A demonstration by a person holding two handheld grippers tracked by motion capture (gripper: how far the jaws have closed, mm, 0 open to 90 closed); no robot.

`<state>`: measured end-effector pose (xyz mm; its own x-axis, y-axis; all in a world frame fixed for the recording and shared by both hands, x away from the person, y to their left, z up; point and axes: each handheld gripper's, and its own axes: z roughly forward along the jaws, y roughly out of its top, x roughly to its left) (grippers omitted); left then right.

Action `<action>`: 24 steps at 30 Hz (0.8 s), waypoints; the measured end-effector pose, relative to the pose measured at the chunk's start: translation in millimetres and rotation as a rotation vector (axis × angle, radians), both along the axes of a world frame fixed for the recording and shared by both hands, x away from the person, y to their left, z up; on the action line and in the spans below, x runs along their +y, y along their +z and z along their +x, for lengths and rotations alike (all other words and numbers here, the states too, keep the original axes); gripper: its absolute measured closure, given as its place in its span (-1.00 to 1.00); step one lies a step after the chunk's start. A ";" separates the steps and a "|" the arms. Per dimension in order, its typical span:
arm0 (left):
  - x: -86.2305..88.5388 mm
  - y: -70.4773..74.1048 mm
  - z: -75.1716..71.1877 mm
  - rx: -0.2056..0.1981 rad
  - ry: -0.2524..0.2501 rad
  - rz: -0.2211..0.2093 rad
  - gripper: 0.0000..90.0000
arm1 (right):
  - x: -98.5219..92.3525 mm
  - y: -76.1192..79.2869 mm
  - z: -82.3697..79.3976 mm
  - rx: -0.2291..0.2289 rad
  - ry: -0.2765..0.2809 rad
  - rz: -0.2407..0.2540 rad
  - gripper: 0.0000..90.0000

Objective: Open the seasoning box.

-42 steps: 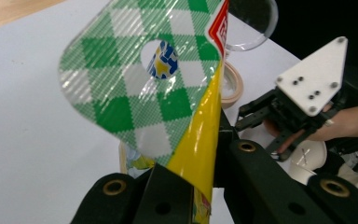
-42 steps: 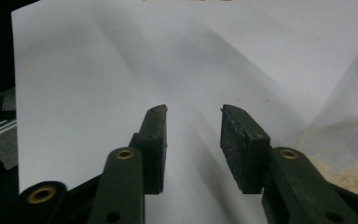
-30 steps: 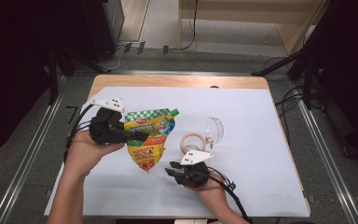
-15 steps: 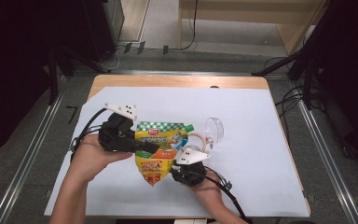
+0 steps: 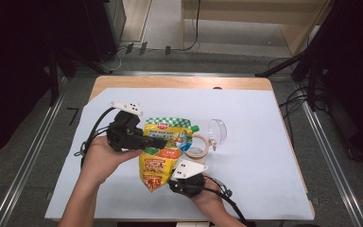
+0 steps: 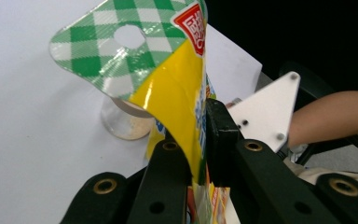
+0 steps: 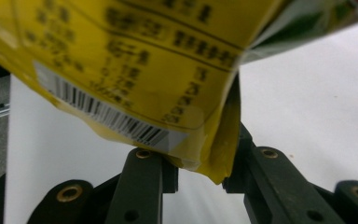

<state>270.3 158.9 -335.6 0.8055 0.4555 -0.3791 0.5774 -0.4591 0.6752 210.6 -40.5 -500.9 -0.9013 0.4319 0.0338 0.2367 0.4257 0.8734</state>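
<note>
A: What did the pouch (image 5: pixel 163 151) look like?
B: Yellow, with a green-checked top edge, a small green spout and a barcode on its back.
A: Its pose?
B: Raised off the table, spout end farthest from the person, clamped at both ends.

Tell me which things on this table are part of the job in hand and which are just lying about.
In the job:
- yellow plastic pouch with green checked top
- left gripper, clamped on the pouch's upper part
- right gripper, its jaws either side of the pouch's bottom corner

Lying about:
- beige roll of tape
- clear plastic cup on its side
</note>
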 end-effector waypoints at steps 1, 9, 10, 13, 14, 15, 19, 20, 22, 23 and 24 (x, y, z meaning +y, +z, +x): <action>-1.1 -0.9 0.3 -0.002 0.007 0.001 0.89 | 0.8 0.4 -0.8 0.007 0.007 0.002 0.66; -8.6 -6.0 1.8 0.017 0.041 0.002 0.83 | 6.2 5.2 -7.9 0.024 0.040 0.006 0.66; -9.2 -6.2 1.7 0.016 0.043 -0.002 0.82 | 6.2 6.2 -8.6 0.027 0.043 0.007 0.66; -10.9 -6.9 1.8 0.012 0.052 0.004 0.77 | 6.8 9.1 -10.5 0.036 0.053 0.022 0.67; -11.4 -7.7 2.1 0.015 0.055 0.002 0.77 | 7.4 10.0 -11.4 0.040 0.058 0.024 0.67; -12.0 -8.5 2.5 0.015 0.059 0.004 0.77 | 7.9 10.7 -12.0 0.035 0.062 0.024 0.67; -14.6 -13.2 4.5 0.021 0.068 0.019 0.72 | 10.4 12.5 -15.6 0.045 0.080 0.028 0.67; -15.2 -14.1 5.1 0.024 0.067 0.023 0.71 | 11.1 13.0 -16.7 0.046 0.084 0.028 0.67; -17.0 -15.5 5.3 0.023 0.068 0.030 0.70 | 12.4 14.0 -18.5 0.046 0.093 0.028 0.67; -18.1 -16.2 5.1 0.025 0.071 0.029 0.68 | 12.8 14.6 -19.3 0.048 0.098 0.032 0.67; -19.2 -16.6 5.1 0.028 0.074 0.032 0.67 | 13.0 15.4 -20.0 0.048 0.102 0.034 0.67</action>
